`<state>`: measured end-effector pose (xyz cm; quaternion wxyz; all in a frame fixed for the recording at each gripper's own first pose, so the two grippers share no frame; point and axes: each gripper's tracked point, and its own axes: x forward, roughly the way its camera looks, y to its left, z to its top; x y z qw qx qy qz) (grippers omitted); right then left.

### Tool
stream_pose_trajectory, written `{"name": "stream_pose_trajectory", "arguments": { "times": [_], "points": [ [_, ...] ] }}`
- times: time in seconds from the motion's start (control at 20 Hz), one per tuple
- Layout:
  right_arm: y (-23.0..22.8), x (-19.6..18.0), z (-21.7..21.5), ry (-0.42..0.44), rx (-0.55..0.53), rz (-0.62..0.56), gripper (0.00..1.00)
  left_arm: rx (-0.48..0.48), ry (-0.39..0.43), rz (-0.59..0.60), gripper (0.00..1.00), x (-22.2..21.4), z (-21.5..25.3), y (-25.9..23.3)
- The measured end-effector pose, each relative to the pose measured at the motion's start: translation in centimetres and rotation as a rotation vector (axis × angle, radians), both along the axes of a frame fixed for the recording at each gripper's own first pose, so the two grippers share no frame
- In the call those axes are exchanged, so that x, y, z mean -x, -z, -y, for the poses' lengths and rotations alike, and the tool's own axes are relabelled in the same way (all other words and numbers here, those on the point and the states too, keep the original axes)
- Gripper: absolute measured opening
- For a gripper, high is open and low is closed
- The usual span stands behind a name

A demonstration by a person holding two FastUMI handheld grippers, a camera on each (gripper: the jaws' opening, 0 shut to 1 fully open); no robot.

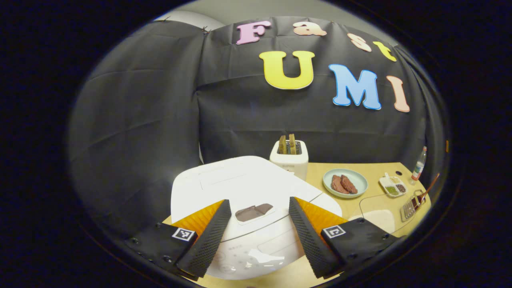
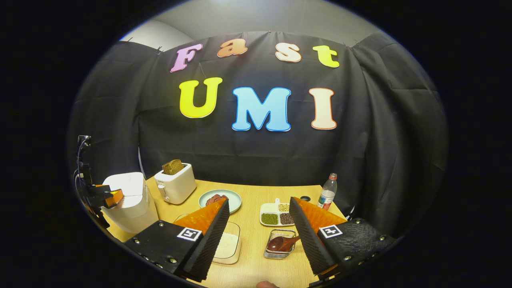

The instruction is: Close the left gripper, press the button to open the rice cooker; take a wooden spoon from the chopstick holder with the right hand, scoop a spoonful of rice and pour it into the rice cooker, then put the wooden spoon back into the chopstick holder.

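On the wooden surface (image 2: 256,200), backed by black cloth, the closed rice cooker (image 1: 240,188) sits under the left gripper (image 1: 260,228), the wooden spoon (image 2: 280,243) in its chopstick holder (image 2: 280,252) near the right gripper (image 2: 260,236), both jaws spread open.

On the wooden table (image 2: 256,256), our right gripper (image 2: 259,224) hovers with its two fingers spread wide, nothing between them. Just beyond, the wooden spoon (image 2: 282,243) lies in the chopstick holder (image 2: 280,249), a low wire basket, its handle pointing right. To the left of the basket sits a clear container of rice (image 2: 229,245). Farther off we see a divided dish of beans (image 2: 277,214), a plate (image 2: 221,200) of what may be meat, a toaster (image 2: 175,183) holding bread, and a bottle (image 2: 327,192) at the far right. At far left, the other gripper (image 2: 108,196) is over the closed white rice cooker (image 2: 128,204).
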<state>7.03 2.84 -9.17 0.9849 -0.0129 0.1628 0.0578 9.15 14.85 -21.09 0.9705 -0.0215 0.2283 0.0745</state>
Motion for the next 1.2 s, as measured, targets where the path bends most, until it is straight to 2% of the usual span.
{"name": "stream_pose_trajectory", "arguments": {
  "times": [0.2, 0.25, 0.3, 0.35, 0.55, 0.75, 0.9, 0.95, 1.2],
  "points": [
    [-1.7, 0.3, -0.7, 0.0, -0.009, 0.034, 0.92, -0.065, 0.028, 0.157, 1.0, -0.1, 0.3, -6.7],
    [-2.3, 0.5, -1.0, -0.002, -0.014, 0.051, 0.92, -0.07, 0.04, 0.194, 0.96, 0.2, 0.7, -8.4],
    [-2.9, 0.7, -1.2, -0.003, -0.017, 0.068, 0.92, -0.069, 0.051, 0.224, 0.95, 0.7, 1.5, -9.9],
    [-3.4, 0.8, -1.5, -0.006, -0.019, 0.086, 0.92, -0.064, 0.057, 0.252, 1.0, 1.1, 2.0, -11.3],
    [-4.1, 1.5, -1.9, 0.012, -0.023, 0.149, 0.91, -0.044, 0.059, 0.371, 0.99, 3.2, 3.7, -16.0],
    [-4.3, 2.1, -2.2, 0.029, -0.092, 0.167, 0.92, -0.034, 0.096, 0.416, 0.99, 4.8, 6.1, -17.2],
    [-5.0, 2.5, -1.5, 0.041, -0.066, 0.202, 0.91, -0.034, 0.123, 0.428, 0.99, 5.7, 7.5, -17.5],
    [-5.2, 2.6, -1.3, 0.044, -0.051, 0.216, 0.91, -0.033, 0.135, 0.428, 0.94, 5.8, 8.1, -17.5],
    [-6.3, 3.3, -0.9, 0.058, -0.034, 0.263, 0.91, -0.012, 0.145, 0.42, 0.99, 6.8, 9.1, -17.5]
  ]
}}
